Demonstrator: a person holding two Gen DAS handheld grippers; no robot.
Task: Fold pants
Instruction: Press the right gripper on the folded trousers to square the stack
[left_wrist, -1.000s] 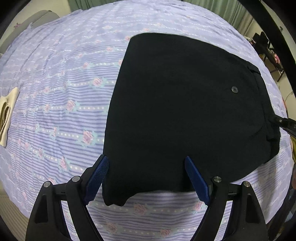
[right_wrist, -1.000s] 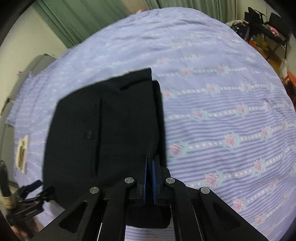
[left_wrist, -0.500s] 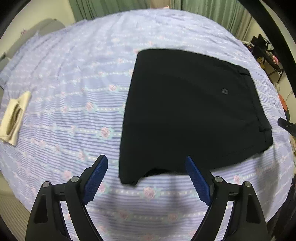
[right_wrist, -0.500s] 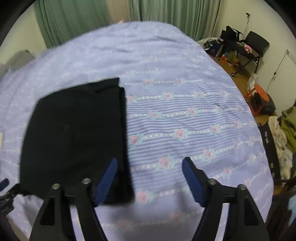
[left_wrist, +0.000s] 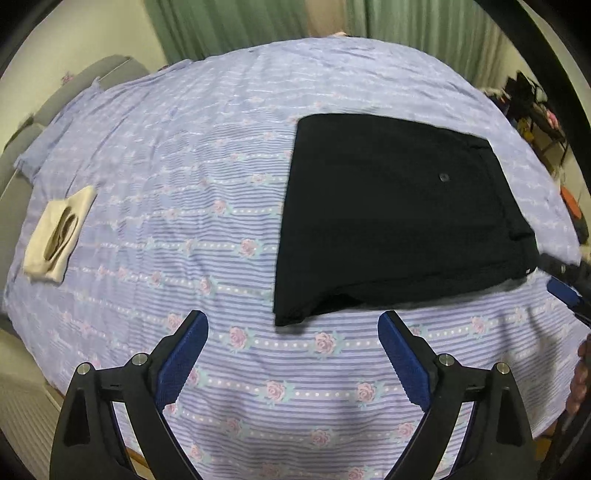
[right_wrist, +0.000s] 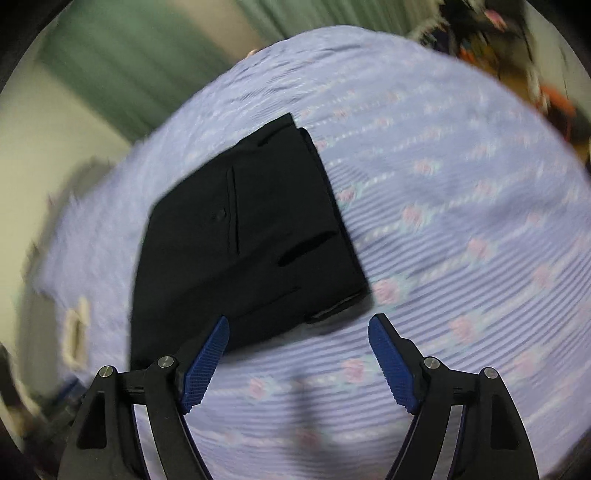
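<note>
**Inspector:** State both tools and the garment.

**Operator:** I see the left gripper (left_wrist: 293, 354) with its jaws wide apart, nothing between them; they have just been opening further. The right gripper (right_wrist: 299, 360) also stands apart and empty, its jaws having just opened. The black pants (left_wrist: 391, 221) lie folded flat on the striped floral bedspread (left_wrist: 177, 206), beyond both sets of pads, touching neither.

**Inspector:** Any labels or writing?

**Operator:** None I can read. A small button (left_wrist: 443, 177) shows on the pants. The right wrist view is blurred. A cream folded cloth (left_wrist: 59, 236) lies well apart, toward the bedspread's left edge.
</note>
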